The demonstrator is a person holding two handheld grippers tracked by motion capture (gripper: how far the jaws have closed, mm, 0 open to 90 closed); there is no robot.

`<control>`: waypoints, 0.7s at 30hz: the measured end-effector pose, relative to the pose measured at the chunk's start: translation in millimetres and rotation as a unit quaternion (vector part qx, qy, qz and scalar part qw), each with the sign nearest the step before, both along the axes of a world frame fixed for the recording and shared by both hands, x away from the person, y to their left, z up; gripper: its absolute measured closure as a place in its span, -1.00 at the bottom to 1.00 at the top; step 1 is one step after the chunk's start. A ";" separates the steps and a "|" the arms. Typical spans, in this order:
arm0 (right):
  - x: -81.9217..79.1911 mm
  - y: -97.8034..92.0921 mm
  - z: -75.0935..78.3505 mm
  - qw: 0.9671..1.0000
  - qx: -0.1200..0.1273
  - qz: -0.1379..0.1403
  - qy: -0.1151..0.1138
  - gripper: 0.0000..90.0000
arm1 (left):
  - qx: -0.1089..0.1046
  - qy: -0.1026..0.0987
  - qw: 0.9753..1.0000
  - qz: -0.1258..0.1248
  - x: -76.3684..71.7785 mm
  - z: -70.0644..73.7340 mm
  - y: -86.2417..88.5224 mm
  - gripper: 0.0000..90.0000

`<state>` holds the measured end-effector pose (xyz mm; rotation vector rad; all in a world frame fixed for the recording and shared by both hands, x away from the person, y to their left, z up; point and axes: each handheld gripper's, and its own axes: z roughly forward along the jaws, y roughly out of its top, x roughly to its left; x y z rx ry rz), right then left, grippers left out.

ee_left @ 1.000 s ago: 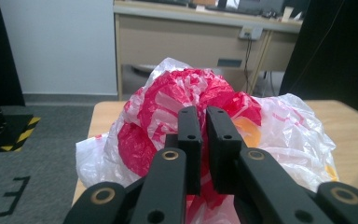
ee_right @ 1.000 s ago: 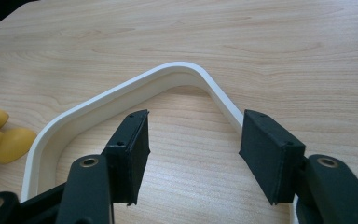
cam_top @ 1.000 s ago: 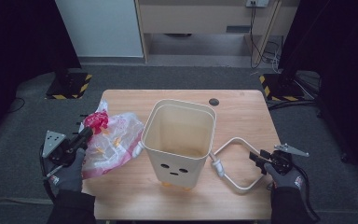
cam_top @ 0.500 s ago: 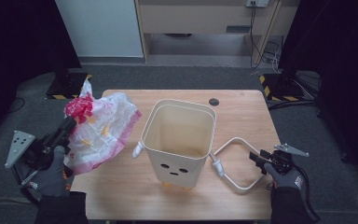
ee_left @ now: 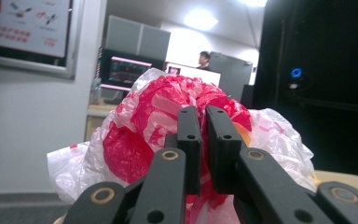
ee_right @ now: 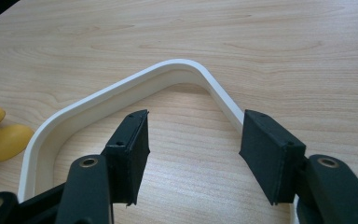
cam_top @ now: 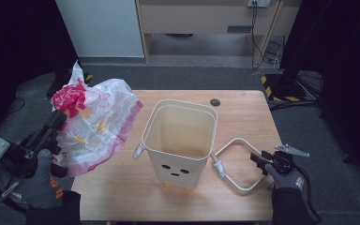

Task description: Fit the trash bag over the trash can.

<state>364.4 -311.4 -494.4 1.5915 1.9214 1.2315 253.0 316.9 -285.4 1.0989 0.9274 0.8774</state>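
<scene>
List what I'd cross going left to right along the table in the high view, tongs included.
Left tongs shut on the plastic bag → plastic bag held up off the table → cream bin standing upright → its white handle lying on the tabletop → right tongs, open at the handle's far bend.

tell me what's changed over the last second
The left gripper, shut on the plastic bag, has lifted it off the table and swung it up and to the left, so it now hangs in the air beside the bin. The bin and its handle stayed put, and the right gripper stayed open by the handle.
</scene>
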 end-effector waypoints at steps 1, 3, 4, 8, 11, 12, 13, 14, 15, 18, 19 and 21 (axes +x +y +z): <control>0.0 0.0 0.0 1.000 0.000 0.000 0.000 -0.07 | -0.001 -0.004 1.000 -0.004 -0.5 2.7 -2.3 0.87; 0.4 -0.6 -0.9 1.000 -0.002 -0.002 0.003 -0.07 | 0.002 -0.012 1.000 -0.010 -1.3 7.8 -7.8 0.87; 0.5 -1.0 -1.2 1.000 -0.003 -0.002 0.004 -0.07 | 0.003 -0.016 1.000 -0.014 -1.4 10.0 -10.6 0.87; 0.1 -2.3 -1.0 1.000 -0.002 -0.004 0.002 -0.07 | 0.002 -0.025 0.999 -0.029 -0.8 16.9 -23.1 0.87; 0.2 -3.3 -1.1 1.000 -0.005 -0.003 0.001 -0.07 | 0.000 -0.027 0.999 -0.044 0.0 23.9 -36.3 0.87; 0.2 -3.1 -1.0 1.000 -0.004 -0.003 0.001 -0.07 | -0.001 -0.026 0.999 -0.047 0.0 25.6 -40.1 0.87; 0.2 -3.1 -1.0 1.000 -0.004 -0.003 0.001 -0.07 | -0.001 -0.026 0.999 -0.047 0.0 25.6 -40.1 0.87; 0.2 -2.8 -0.8 1.000 -0.002 -0.003 0.001 -0.08 | -0.002 -0.026 0.998 -0.055 1.1 28.5 -48.3 0.87; 0.2 -2.7 -0.9 1.000 -0.004 -0.003 0.002 -0.08 | -0.001 -0.027 0.998 -0.060 2.0 29.5 -52.8 0.87; 0.3 -2.3 -1.0 1.000 -0.004 -0.003 0.002 -0.08 | 0.001 -0.027 0.997 -0.076 5.8 30.4 -67.1 0.87; 0.3 -2.4 -0.9 1.000 -0.003 -0.003 0.002 -0.08 | 0.002 -0.027 0.996 -0.081 7.3 30.1 -72.0 0.87; 0.2 -2.7 -1.0 1.000 -0.005 -0.003 0.002 -0.08 | 0.003 -0.027 0.996 -0.086 8.7 29.7 -76.8 0.87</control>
